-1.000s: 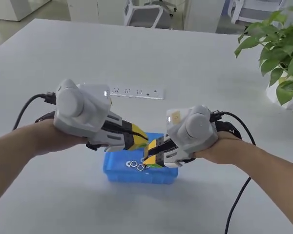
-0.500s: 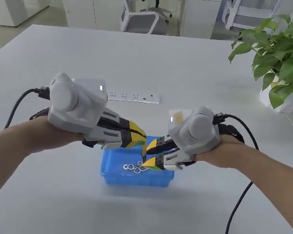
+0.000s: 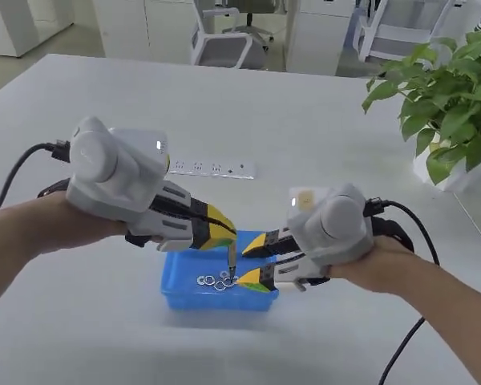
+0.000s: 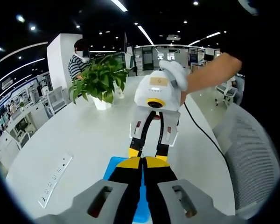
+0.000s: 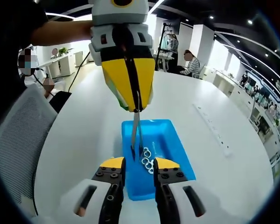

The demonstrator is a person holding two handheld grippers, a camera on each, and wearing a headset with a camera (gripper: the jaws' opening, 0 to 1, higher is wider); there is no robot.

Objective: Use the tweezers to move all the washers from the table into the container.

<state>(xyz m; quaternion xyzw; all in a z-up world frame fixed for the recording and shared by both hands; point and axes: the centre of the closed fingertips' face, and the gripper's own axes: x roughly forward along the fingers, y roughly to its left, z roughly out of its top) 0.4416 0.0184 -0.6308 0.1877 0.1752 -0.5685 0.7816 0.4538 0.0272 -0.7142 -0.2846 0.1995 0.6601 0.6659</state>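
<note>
Several washers (image 3: 216,281) under tweezers (image 3: 231,258) in left tool (image 3: 221,231); pwr strip (image 3: 211,168) beyond.

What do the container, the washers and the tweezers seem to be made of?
Container: likely plastic, uniform bright blue with smooth, slightly glossy walls. Washers: likely metal, small silvery rings that glint. Tweezers: probably steel, thin grey blades with a dull sheen.
</note>
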